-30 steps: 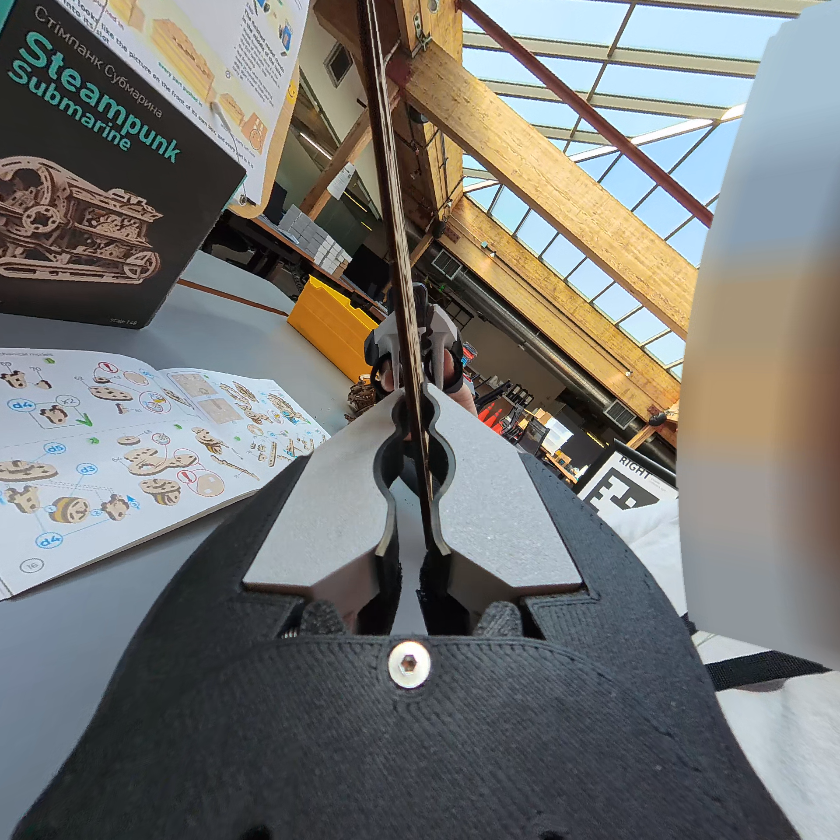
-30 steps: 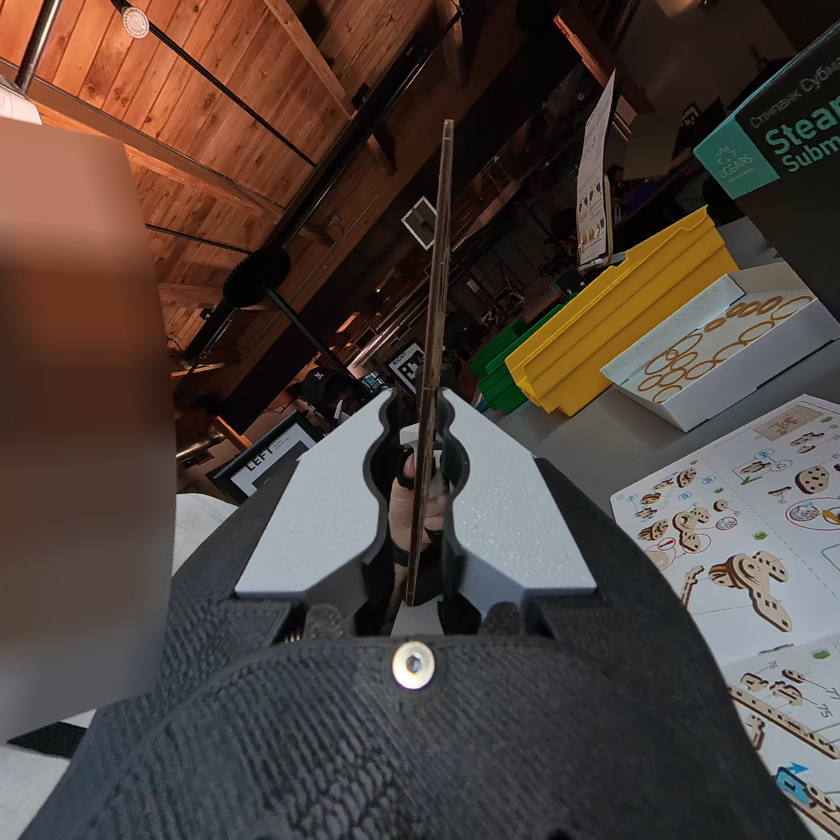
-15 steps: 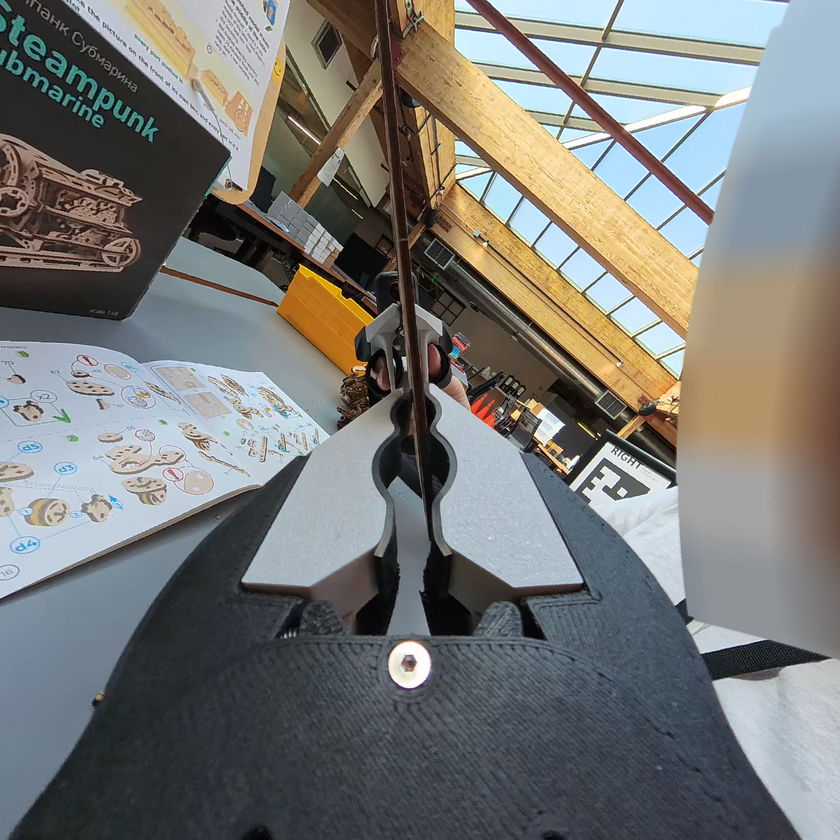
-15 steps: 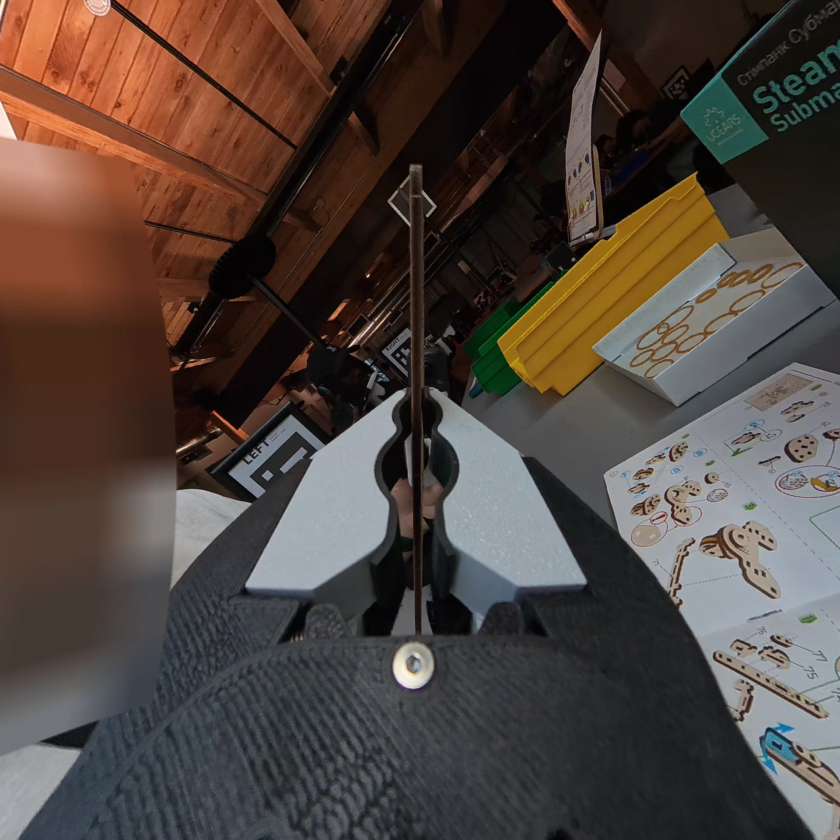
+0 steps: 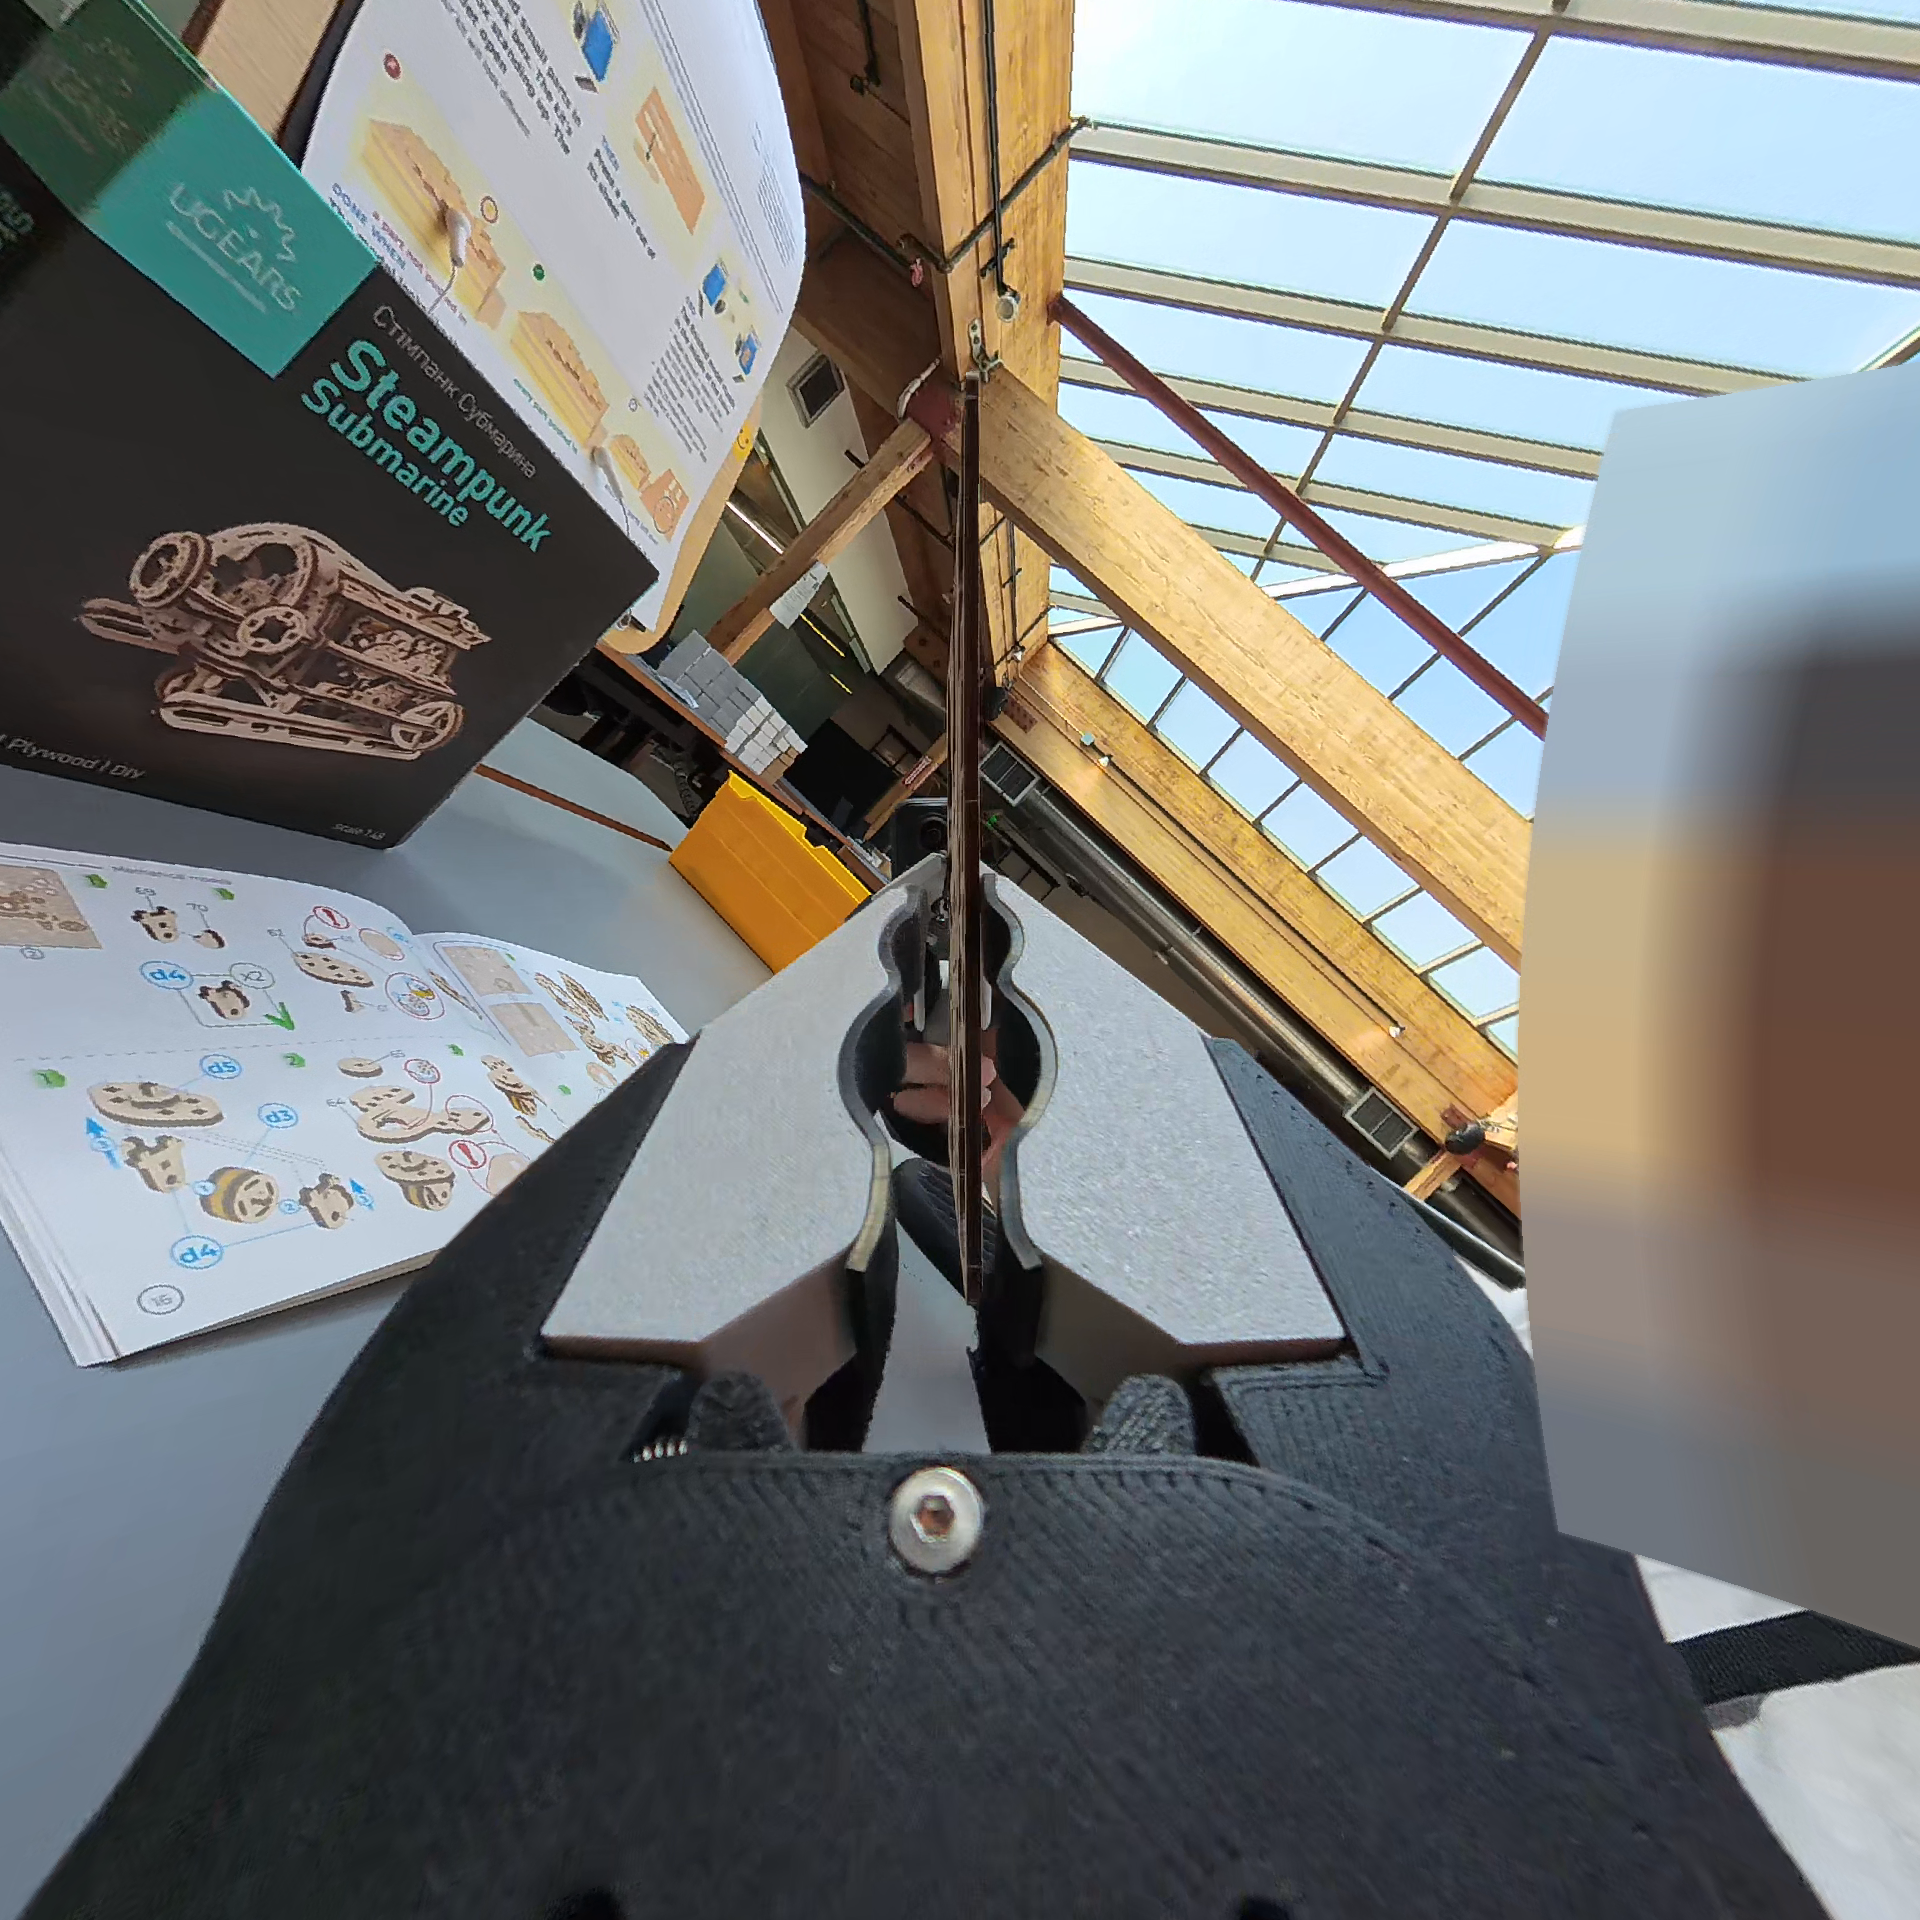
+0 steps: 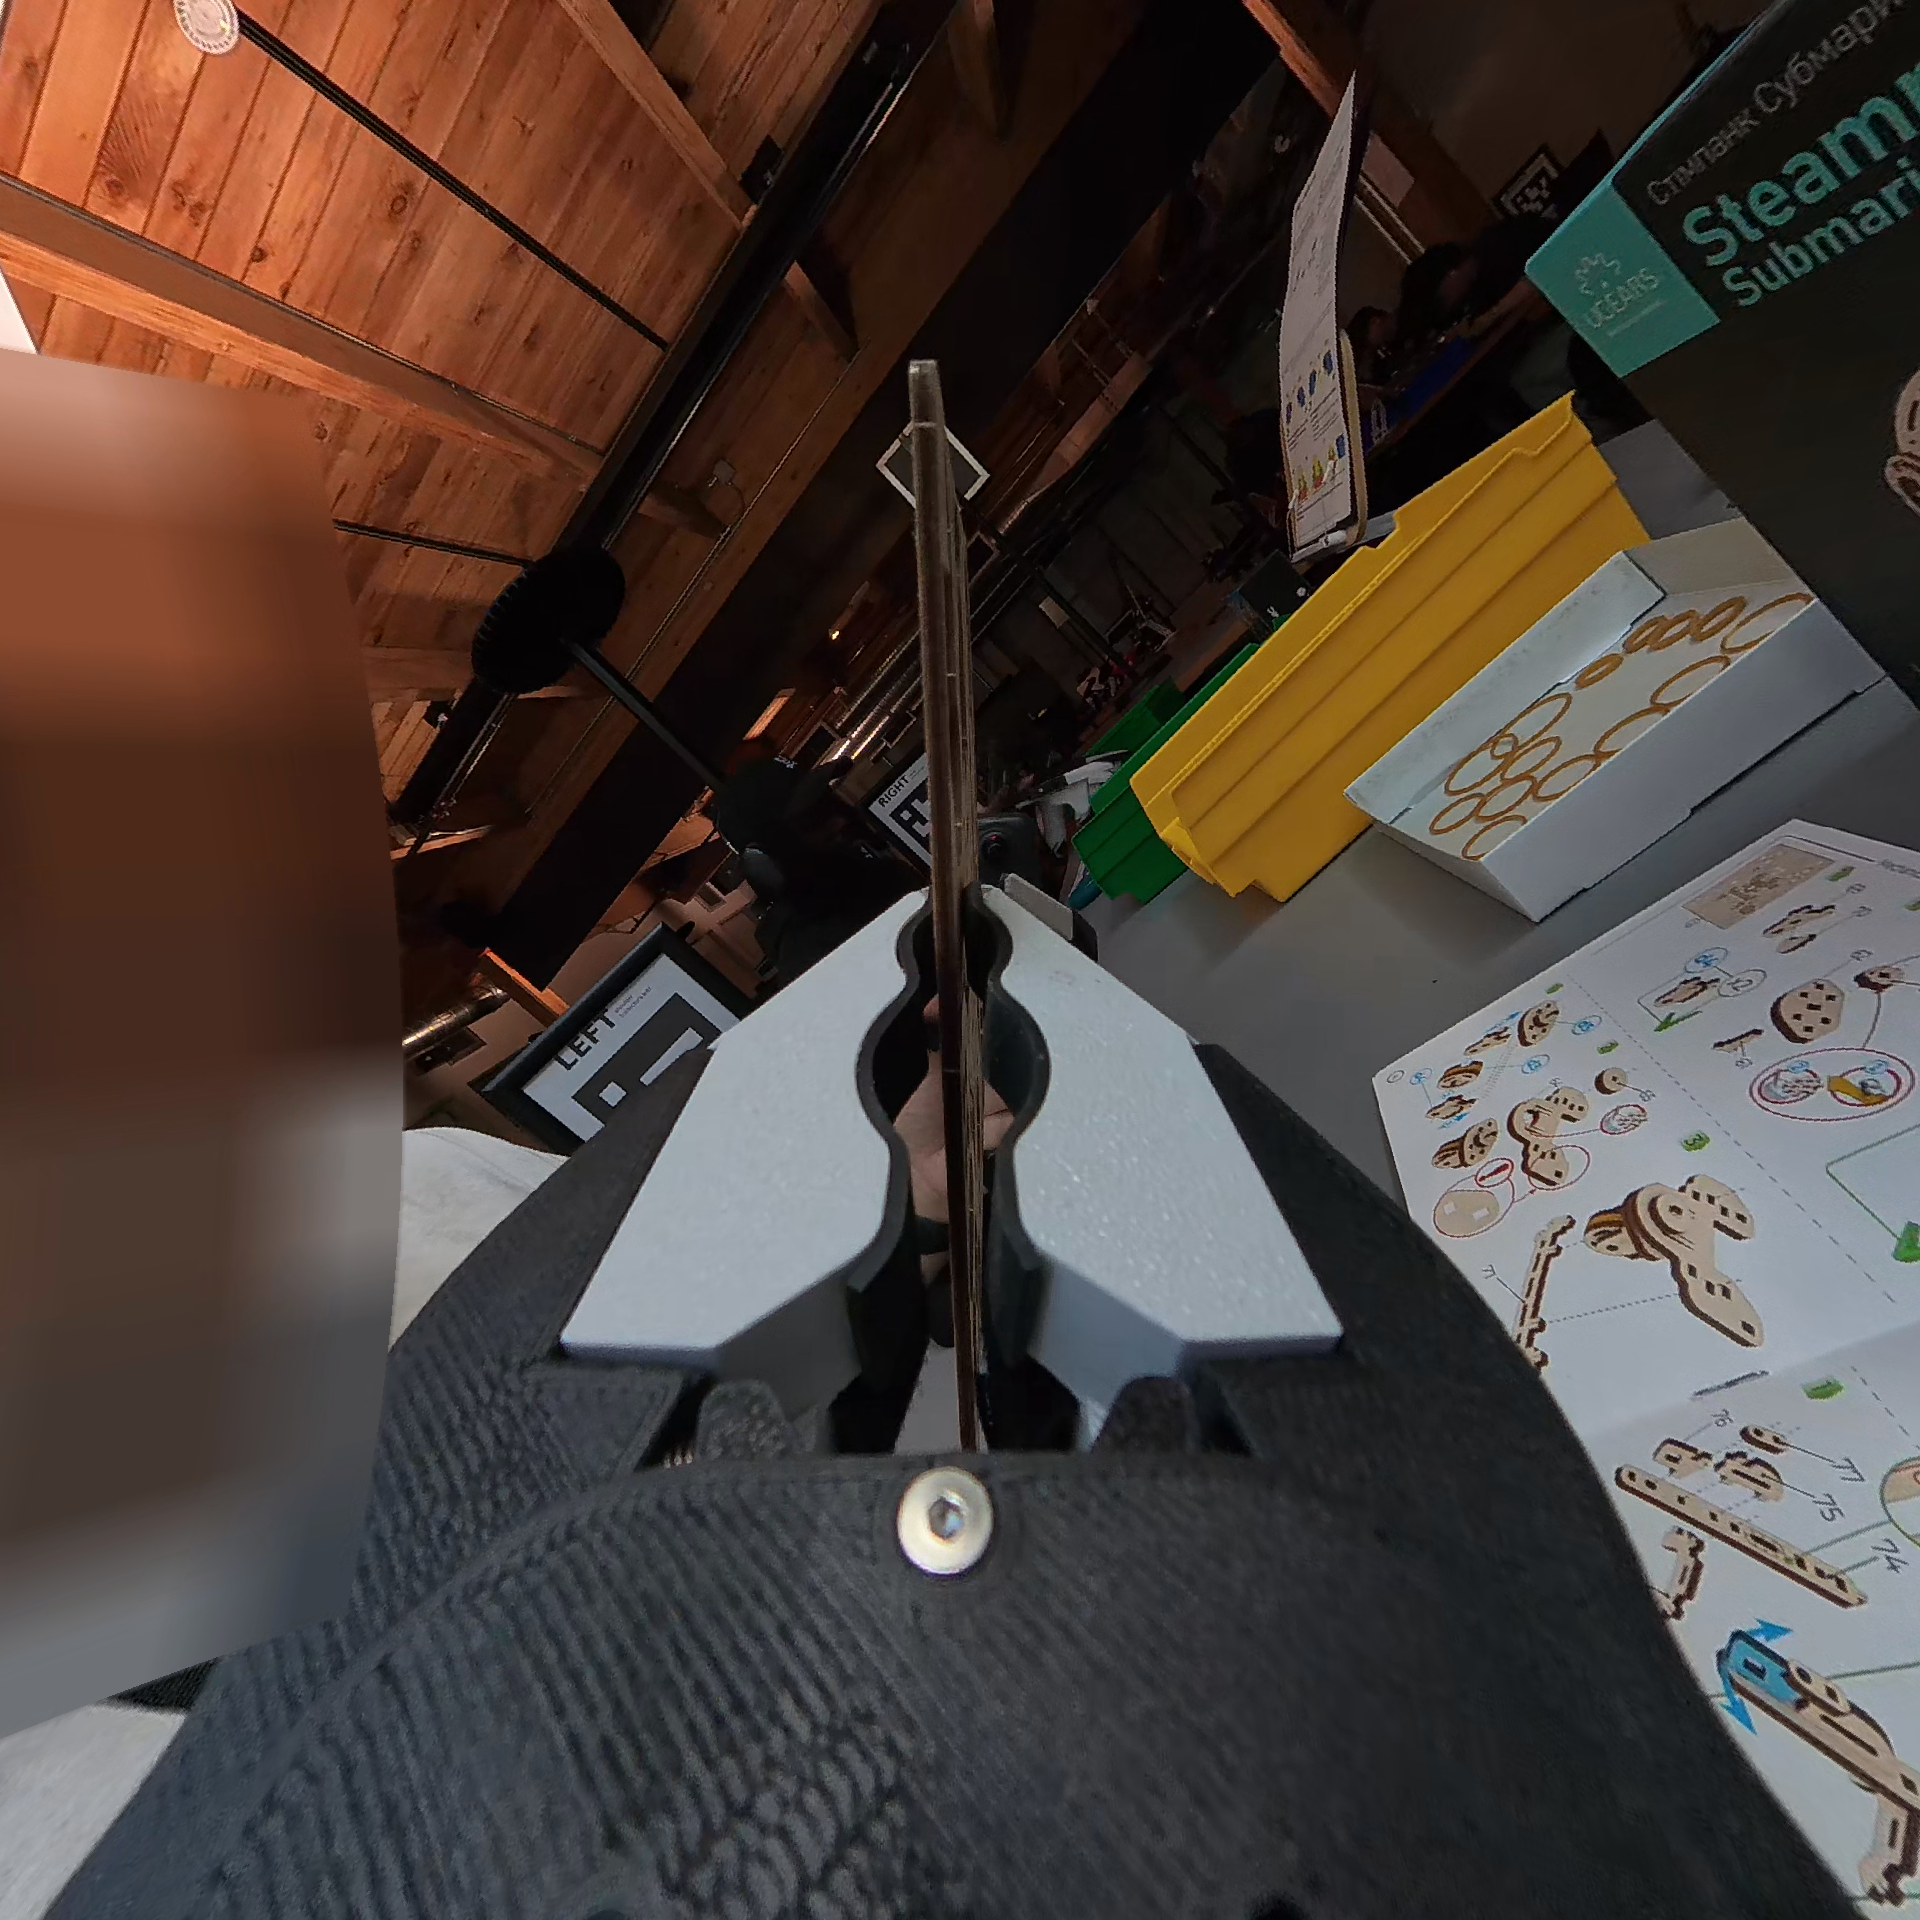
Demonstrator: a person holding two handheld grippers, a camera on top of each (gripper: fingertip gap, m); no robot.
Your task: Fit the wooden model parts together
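A thin plywood parts sheet (image 5: 968,644) stands edge-on between the two grippers, which face each other over the grey table (image 5: 135,1507). My left gripper (image 5: 951,904) is shut on one end of the sheet. My right gripper (image 6: 961,904) is shut on the other end of the same sheet (image 6: 940,623). In each view the sheet runs up the middle as a dark narrow strip. The opposite gripper is mostly hidden behind my own fingertips. A hand shows through the gap between the fingers.
A dark model box (image 5: 260,540) and an open instruction booklet (image 5: 260,1070) sit at the left. In the right wrist view, yellow bins (image 6: 1382,686), a white tray of ring-shaped wooden parts (image 6: 1621,727) and the booklet (image 6: 1662,1195) lie on the right. One gripper's finger ends stand about 12 cm off the other's.
Both grippers have turned with the sheet still held. The sheet's edge now stands straighter in both views. The opposite gripper has sunk behind my fingertips, and the box looms larger at left.
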